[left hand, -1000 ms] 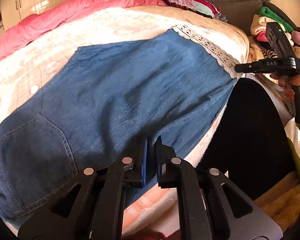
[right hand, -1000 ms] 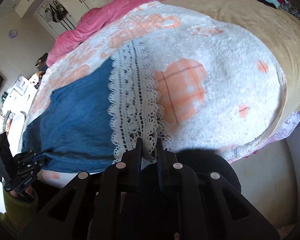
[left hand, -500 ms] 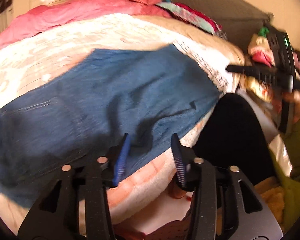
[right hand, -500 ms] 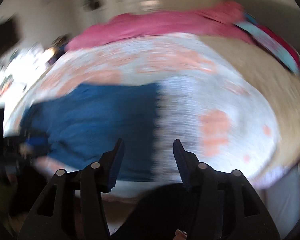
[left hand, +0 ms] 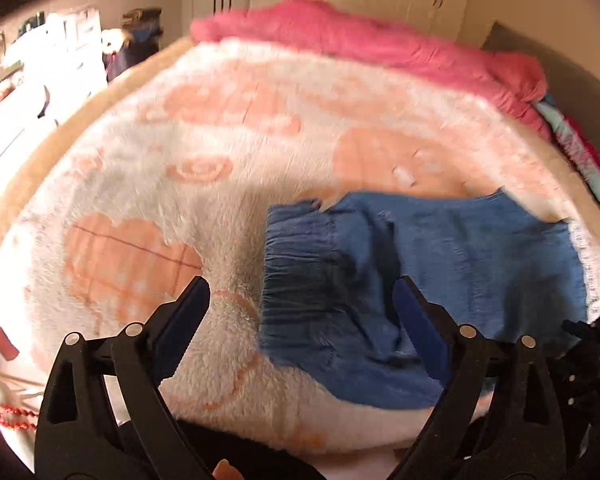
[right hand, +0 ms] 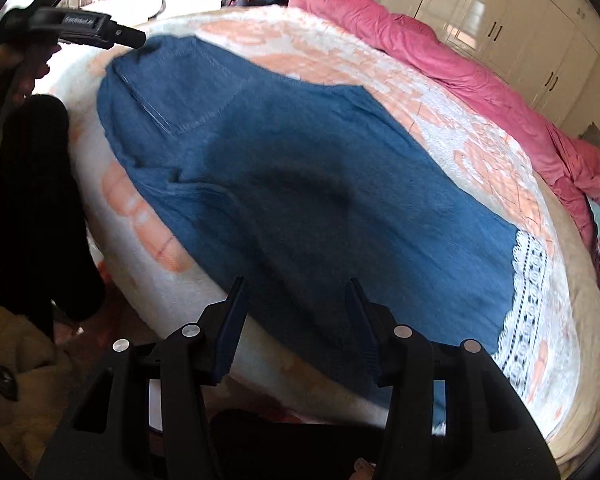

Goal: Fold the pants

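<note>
Blue denim pants (right hand: 320,168) with a white lace hem (right hand: 528,300) lie flat on the fluffy white and peach blanket (left hand: 180,184). Their gathered waistband (left hand: 296,272) shows in the left wrist view, just beyond my left gripper (left hand: 300,316). That gripper's jaws are opening wide with only the waistband edge and blanket behind the gap, and nothing is gripped. My right gripper (right hand: 298,320) hovers over the near edge of the pant leg. Its jaws are closing and stand apart, their pads off the cloth. In the right wrist view the left gripper (right hand: 128,38) sits at the waistband corner.
A pink quilt (right hand: 480,72) is bunched along the far side of the bed, with white wardrobes (right hand: 500,12) behind it. Colourful folded clothes (left hand: 580,152) lie at the right end. A person's dark-clothed leg (right hand: 32,200) stands at the bed's near edge.
Both grippers let go of the cloth they pinched and their jaws came apart. Both views swung: the left now faces the waistband, the right the middle of the leg.
</note>
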`<state>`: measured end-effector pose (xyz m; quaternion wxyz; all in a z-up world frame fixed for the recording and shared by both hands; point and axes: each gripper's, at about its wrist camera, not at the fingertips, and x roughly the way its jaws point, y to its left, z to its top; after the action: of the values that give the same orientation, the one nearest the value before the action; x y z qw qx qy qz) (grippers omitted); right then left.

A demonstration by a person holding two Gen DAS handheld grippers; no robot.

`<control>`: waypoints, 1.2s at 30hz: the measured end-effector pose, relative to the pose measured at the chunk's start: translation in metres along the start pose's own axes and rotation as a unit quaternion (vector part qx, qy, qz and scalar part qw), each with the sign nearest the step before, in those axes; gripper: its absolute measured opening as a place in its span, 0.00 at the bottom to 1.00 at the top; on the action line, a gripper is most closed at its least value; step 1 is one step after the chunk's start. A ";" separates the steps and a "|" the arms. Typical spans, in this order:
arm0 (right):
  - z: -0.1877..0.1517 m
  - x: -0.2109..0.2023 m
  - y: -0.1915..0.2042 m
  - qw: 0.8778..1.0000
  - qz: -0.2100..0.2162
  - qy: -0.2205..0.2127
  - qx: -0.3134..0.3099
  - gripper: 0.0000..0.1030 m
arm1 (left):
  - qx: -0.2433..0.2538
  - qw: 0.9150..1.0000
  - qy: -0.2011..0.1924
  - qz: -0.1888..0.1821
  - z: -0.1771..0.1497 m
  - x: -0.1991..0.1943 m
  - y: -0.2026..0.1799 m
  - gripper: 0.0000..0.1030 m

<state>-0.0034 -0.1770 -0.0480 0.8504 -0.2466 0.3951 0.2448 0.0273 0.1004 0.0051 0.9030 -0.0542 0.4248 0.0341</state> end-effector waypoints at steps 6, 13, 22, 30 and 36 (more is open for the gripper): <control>0.001 0.007 -0.008 0.999 0.045 0.011 0.002 0.05 | -0.020 0.999 0.029 -0.036 0.007 0.029 -0.002 0.36; -0.016 0.012 -0.002 0.999 0.045 0.018 0.004 0.09 | -0.036 0.999 0.026 -0.026 0.007 0.037 0.010 0.45; -0.029 -0.044 -0.041 0.989 0.100 -0.045 0.096 0.45 | -0.048 0.996 -0.065 -0.044 0.019 -0.028 0.012 0.60; -0.028 -0.032 -0.116 0.965 0.039 -0.059 0.252 0.49 | 0.101 0.983 -0.041 -0.151 0.074 -0.008 -0.105 0.69; -0.048 0.003 -0.126 0.957 0.044 -0.002 0.287 0.58 | 0.173 0.972 0.022 -0.158 0.089 0.060 -0.171 0.69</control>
<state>0.0488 -0.3011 -0.0490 0.8745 0.0264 0.4575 0.1590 0.1523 -0.0571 0.0270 0.8830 0.0359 0.4304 -0.1840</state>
